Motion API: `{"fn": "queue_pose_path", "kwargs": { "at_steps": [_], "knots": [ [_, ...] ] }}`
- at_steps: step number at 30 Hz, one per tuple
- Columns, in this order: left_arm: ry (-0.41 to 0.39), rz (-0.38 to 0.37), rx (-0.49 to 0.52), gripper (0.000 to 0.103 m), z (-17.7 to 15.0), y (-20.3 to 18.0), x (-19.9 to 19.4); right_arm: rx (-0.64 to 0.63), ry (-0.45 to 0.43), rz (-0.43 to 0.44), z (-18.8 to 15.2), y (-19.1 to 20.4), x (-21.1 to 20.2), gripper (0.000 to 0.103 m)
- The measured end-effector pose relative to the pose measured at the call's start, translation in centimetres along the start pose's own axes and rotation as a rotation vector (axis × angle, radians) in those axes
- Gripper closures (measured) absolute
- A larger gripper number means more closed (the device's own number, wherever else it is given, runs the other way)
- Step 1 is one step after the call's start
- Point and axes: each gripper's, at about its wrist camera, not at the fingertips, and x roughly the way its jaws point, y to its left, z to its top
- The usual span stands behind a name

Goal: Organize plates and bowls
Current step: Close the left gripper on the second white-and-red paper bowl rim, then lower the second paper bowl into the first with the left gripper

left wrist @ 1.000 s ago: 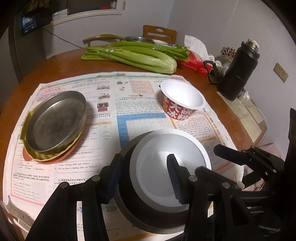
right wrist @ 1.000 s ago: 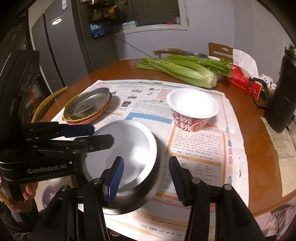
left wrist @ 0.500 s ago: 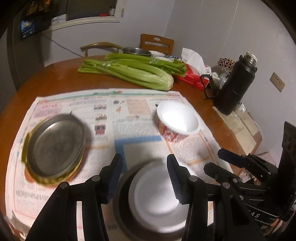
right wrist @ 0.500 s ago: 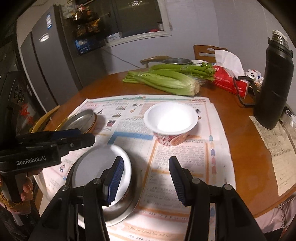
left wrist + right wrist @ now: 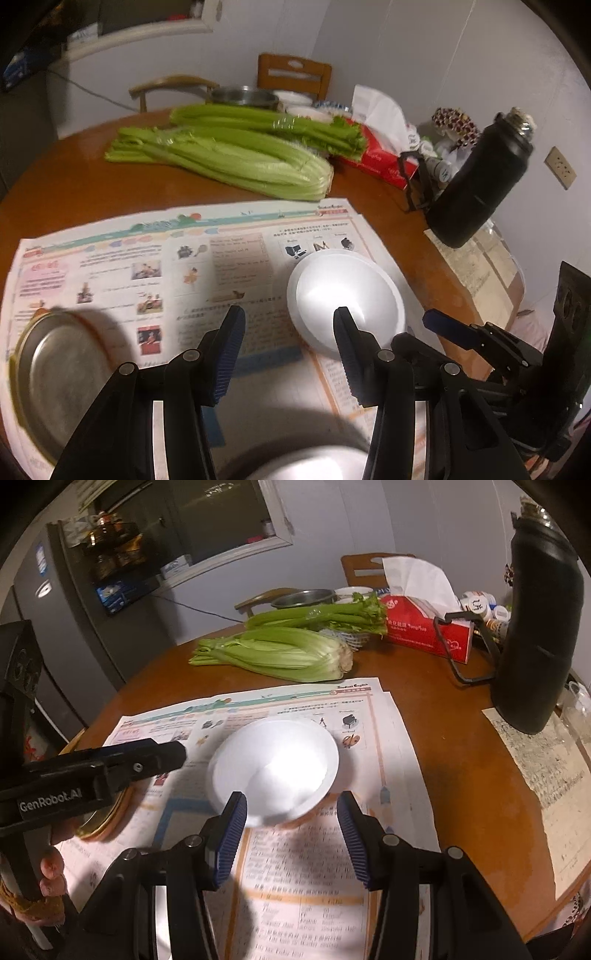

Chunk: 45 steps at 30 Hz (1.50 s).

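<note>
At a round wooden table [image 5: 443,775] spread with a newspaper [image 5: 147,258], I hold both pairs of tongs over the dishes, and neither grips anything. My left gripper [image 5: 289,317] has its jaws apart over bare print. My right gripper [image 5: 291,801] is just as slack, its jaws framing the near rim of the white bowl [image 5: 273,764] without touching it. That bowl stands alone on the paper, upright and empty, near the middle of the spread. To its left, a metal plate [image 5: 55,373] rests on top of a yellow and an orange dish, a stack that looks like the collecting point. A second white dish [image 5: 314,461] shows blurred at the bottom edge of the left view. I judge the lone bowl is the next piece to gather, which is why both tongs point down toward it. The celery [image 5: 229,158], tissue box [image 5: 424,627] and black flask [image 5: 535,627] crowd the far side, so the sorting stays on the paper.
</note>
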Motion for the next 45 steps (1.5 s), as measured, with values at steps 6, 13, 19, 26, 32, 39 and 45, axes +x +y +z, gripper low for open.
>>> {"fn": "queue_pose_path", "kwargs": {
  "at_steps": [6,13,19,26,32,39,45],
  "knots": [
    [0.058,-0.029,-0.009,0.052,0.6,0.3,3.0,0.029,0.058,0.022,0.3,-0.5,2.8,0.052],
    [0.099,-0.06,-0.017,0.052,0.8,0.4,4.7,-0.003,0.068,0.033,0.2,0.2,4.2,0.052],
    [0.14,-0.121,-0.046,0.052,0.3,0.6,5.7,-0.033,0.075,0.054,0.2,1.5,4.4,0.051],
    [0.102,-0.124,-0.06,0.052,0.1,1.1,4.2,-0.067,0.065,0.043,0.1,3.0,3.8,0.051],
    [0.053,-0.118,-0.055,0.052,-0.4,1.1,1.5,-0.099,0.03,0.048,0.0,4.4,1.9,0.051],
    [-0.011,-0.097,-0.036,0.052,-1.8,0.9,-2.4,-0.129,-0.009,0.066,-0.1,6.1,-0.8,0.051],
    [-0.055,-0.081,-0.027,0.052,-3.1,0.7,-5.8,-0.156,-0.037,0.09,-0.7,7.8,-3.1,0.051]
  ]
}}
